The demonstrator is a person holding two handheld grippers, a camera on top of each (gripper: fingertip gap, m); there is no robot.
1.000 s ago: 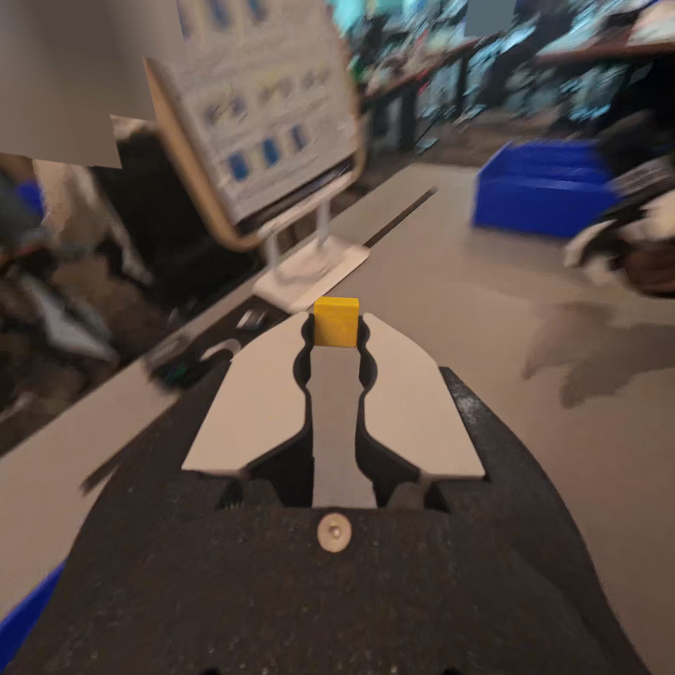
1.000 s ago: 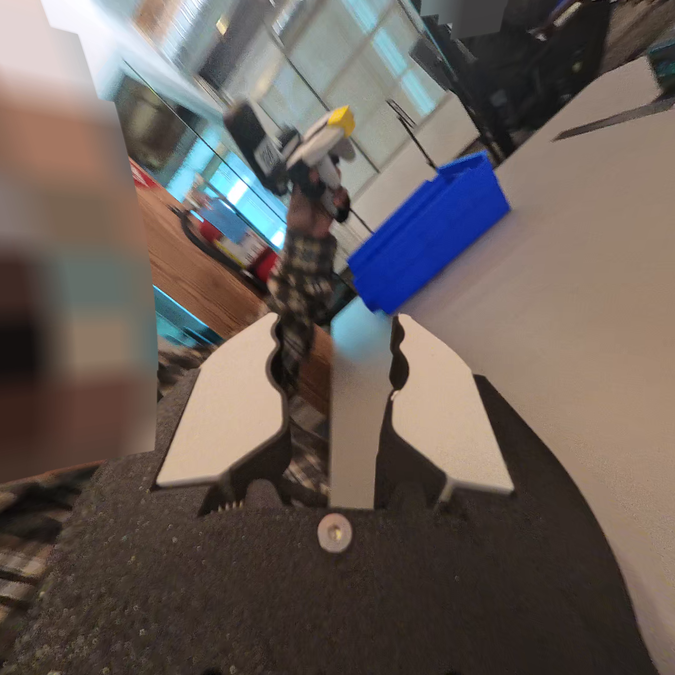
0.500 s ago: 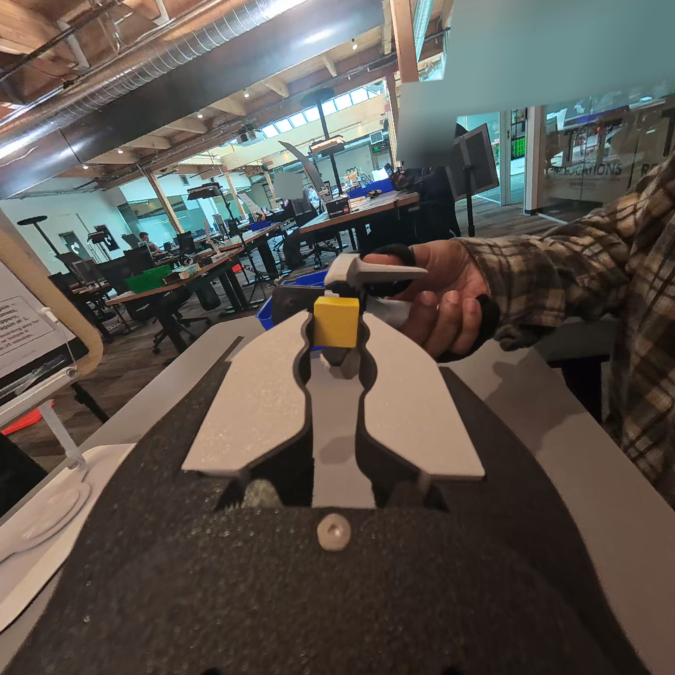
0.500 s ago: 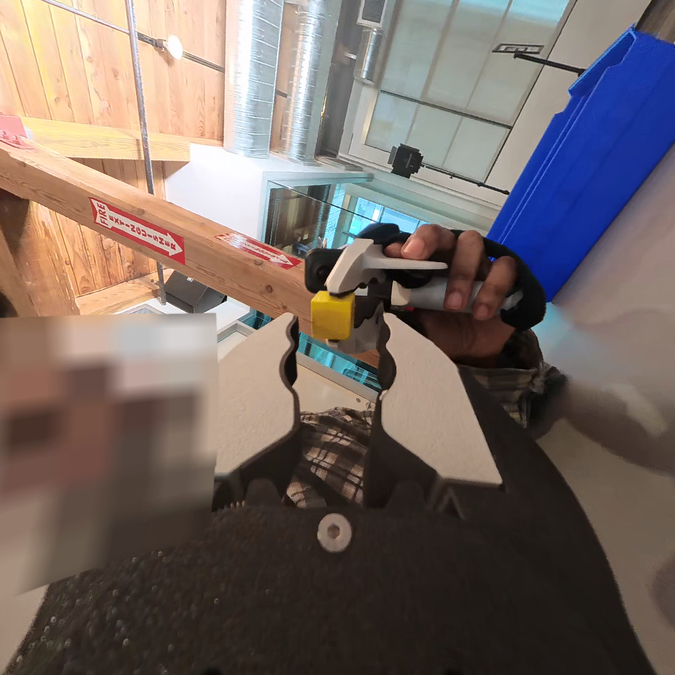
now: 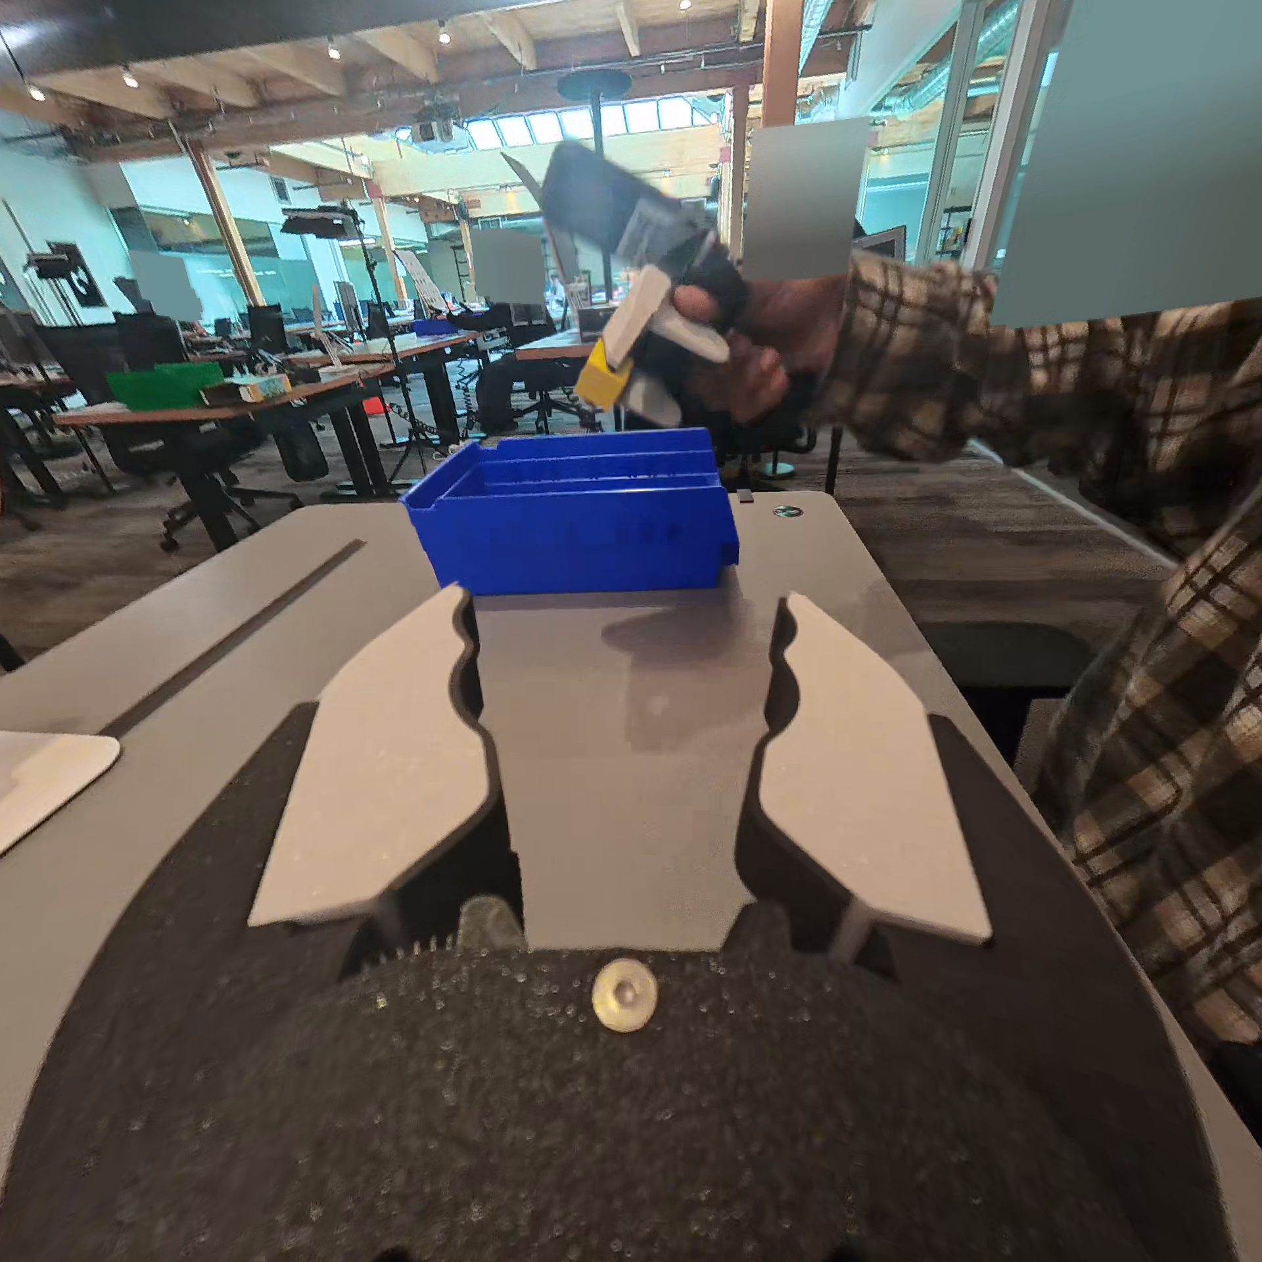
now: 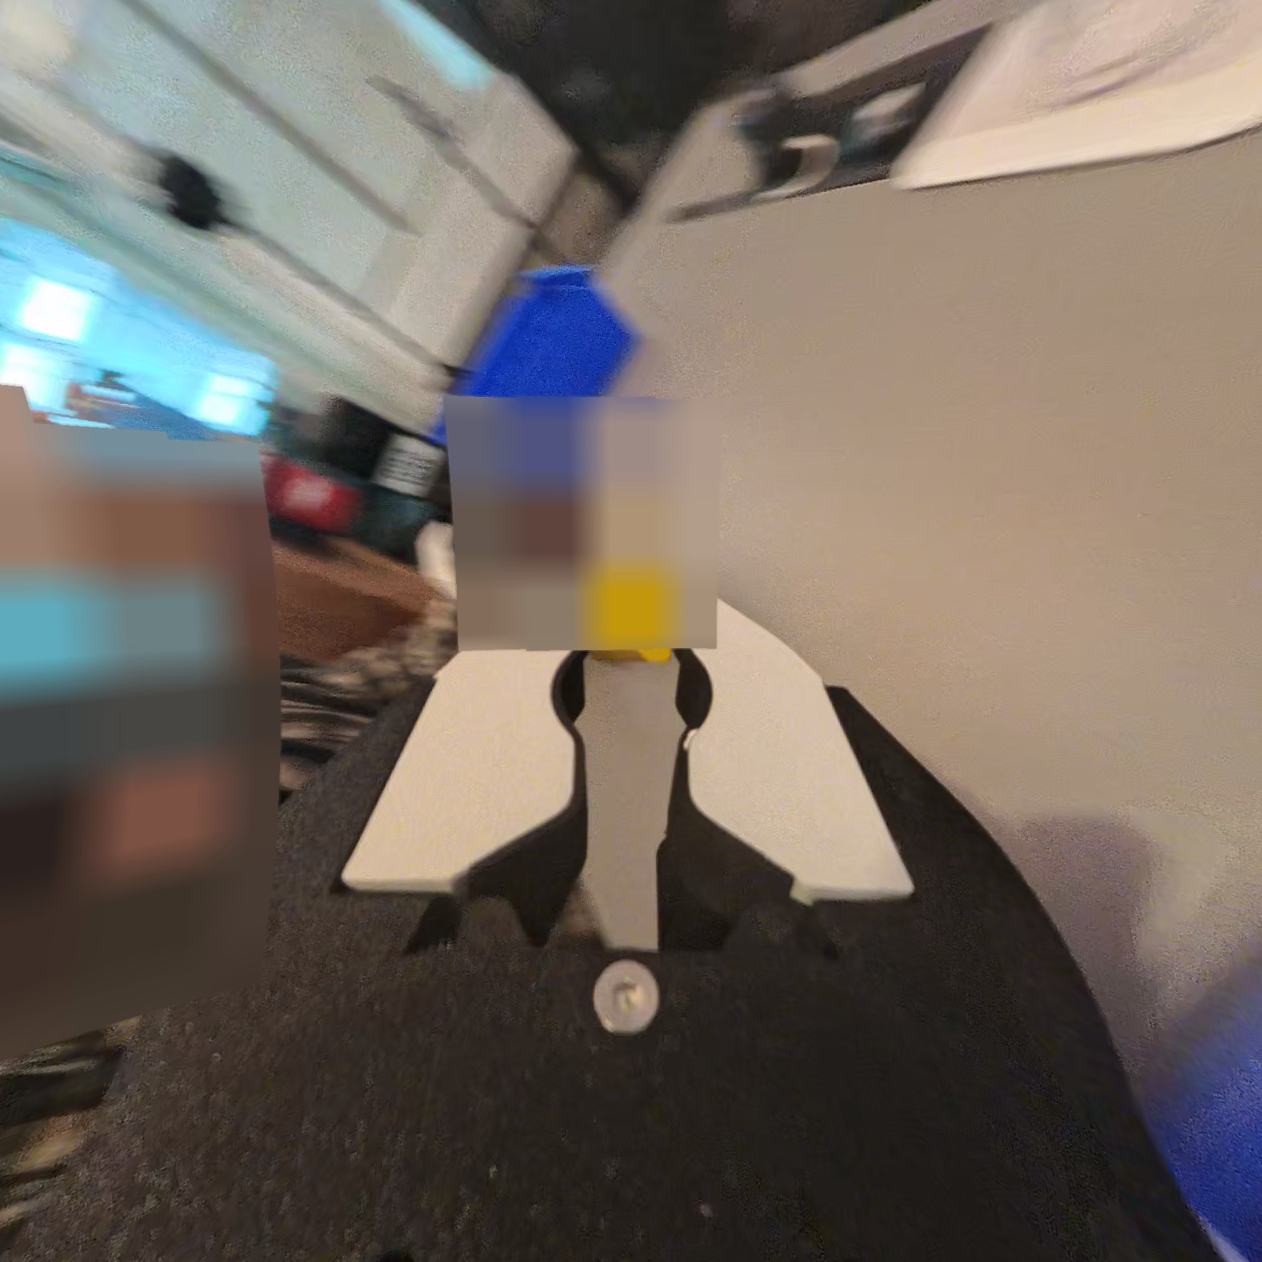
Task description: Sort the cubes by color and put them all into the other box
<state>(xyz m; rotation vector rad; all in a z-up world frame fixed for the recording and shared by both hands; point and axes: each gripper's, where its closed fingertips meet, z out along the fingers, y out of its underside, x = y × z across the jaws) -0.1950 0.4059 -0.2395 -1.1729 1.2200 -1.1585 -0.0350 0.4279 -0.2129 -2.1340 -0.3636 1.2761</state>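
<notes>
Yellow cube (image 5: 602, 377): your right gripper (image 5: 625, 369) is clamping it by opposite flat faces, above the blue box (image 5: 573, 526). Judged light, rigid, smooth; keep holding it squarely. Your left gripper (image 5: 625, 614) is hanging spread wide, empty.

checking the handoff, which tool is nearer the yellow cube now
Right. The right tool is shut on the yellow cube, held in the air above the blue bin. The left tool is open and empty, short of the bin.

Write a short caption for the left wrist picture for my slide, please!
The open left claw waits over the grey table while the right claw carries a yellow cube above the blue box.
</notes>
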